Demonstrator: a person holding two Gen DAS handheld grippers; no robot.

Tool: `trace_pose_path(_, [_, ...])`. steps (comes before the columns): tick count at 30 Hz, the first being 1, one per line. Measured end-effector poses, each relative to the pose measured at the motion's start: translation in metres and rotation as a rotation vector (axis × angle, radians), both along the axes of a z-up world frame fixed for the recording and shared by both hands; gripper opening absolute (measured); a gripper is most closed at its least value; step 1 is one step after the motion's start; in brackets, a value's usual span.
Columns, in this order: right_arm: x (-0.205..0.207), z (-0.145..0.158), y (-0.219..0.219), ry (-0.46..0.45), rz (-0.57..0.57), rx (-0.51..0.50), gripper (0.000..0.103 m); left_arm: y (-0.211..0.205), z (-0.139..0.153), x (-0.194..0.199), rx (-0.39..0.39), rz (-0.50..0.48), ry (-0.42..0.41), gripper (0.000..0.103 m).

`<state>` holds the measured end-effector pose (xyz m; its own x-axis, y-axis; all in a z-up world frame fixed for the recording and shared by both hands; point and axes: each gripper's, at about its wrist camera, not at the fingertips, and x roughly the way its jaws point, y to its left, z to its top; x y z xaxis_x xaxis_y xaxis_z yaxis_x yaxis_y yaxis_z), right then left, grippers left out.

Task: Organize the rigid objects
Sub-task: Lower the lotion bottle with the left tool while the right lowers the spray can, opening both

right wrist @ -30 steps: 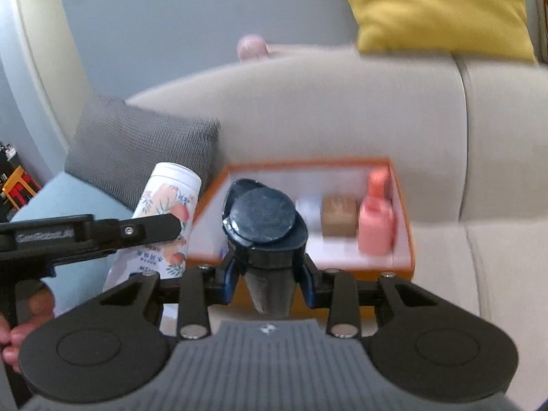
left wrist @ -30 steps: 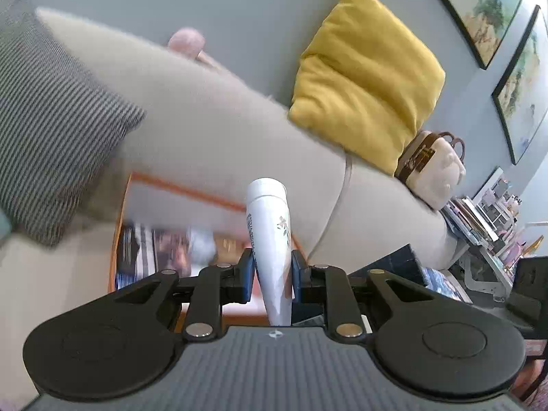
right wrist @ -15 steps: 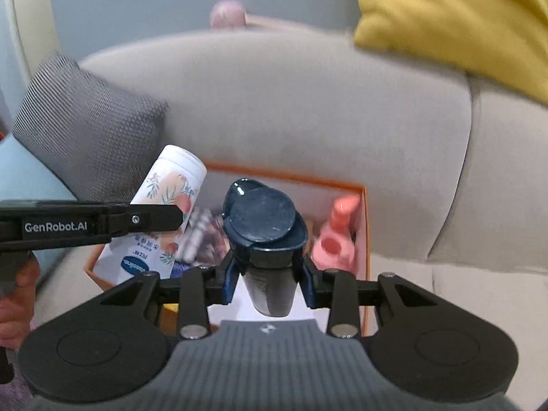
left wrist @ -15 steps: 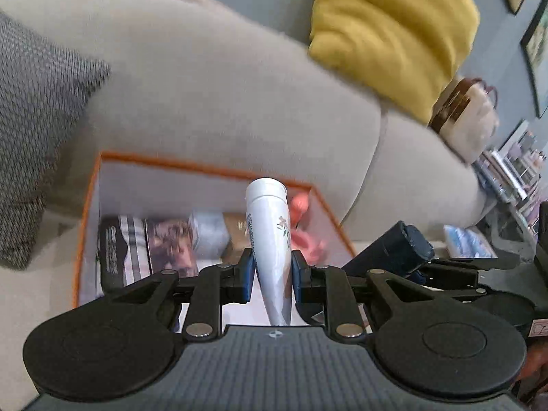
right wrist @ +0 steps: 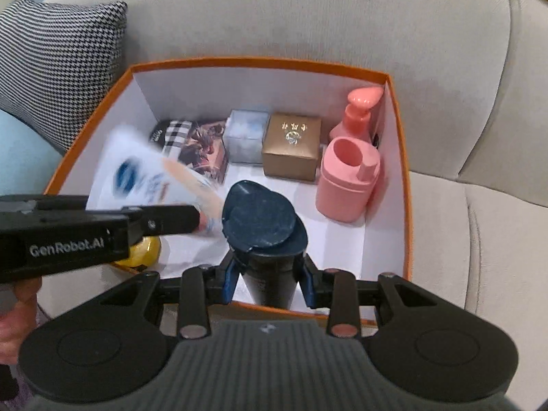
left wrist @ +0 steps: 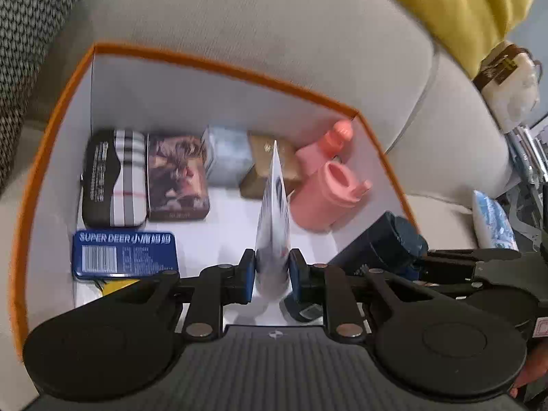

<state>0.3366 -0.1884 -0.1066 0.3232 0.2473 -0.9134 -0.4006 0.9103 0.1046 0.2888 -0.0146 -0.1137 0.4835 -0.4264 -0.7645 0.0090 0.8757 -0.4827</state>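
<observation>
Both grippers are angled down over the orange box (right wrist: pixel 399 157) on the sofa (right wrist: pixel 308 13). The left gripper (left wrist: pixel 272 274) is clenched on a white tube (left wrist: pixel 274 205); the right gripper (right wrist: pixel 269 282) is clamped on a dark bottle (right wrist: pixel 262 221). Tins, small boxes and a pink dispenser (right wrist: pixel 347 181) are ranged along the far wall inside.

We look down into an orange-rimmed white cardboard box (left wrist: pixel 58 130) resting on a beige fabric sofa (left wrist: pixel 274 24). Our left gripper (left wrist: pixel 272 274) clamps a white flattened tube (left wrist: pixel 274 205) between its blue pads. Inside the box lie a plaid-patterned case (left wrist: pixel 114 178), a blue tin (left wrist: pixel 123 253), a brown box (left wrist: pixel 263 167) and a pink plastic bottle (left wrist: pixel 325 191). At right, the other gripper (left wrist: pixel 479 267) carries a dark blue capped container (left wrist: pixel 387 239).
</observation>
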Motion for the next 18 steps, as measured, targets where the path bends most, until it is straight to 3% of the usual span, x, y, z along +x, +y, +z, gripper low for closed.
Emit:
trace_pose_path(7, [0.020, -0.010, 0.010, 0.017, 0.005, -0.022, 0.038, 0.005, -0.024, 0.020, -0.012, -0.016, 0.123, 0.022])
trace_pose_path(11, [0.031, -0.014, 0.019, 0.027, 0.032, -0.038, 0.037, 0.016, -0.030, 0.027, -0.068, -0.002, 0.162, 0.022])
trace_pose_path(18, [0.054, -0.029, 0.023, 0.104, 0.019, -0.017, 0.037, 0.023, -0.035, 0.034, -0.097, -0.013, 0.200, 0.022])
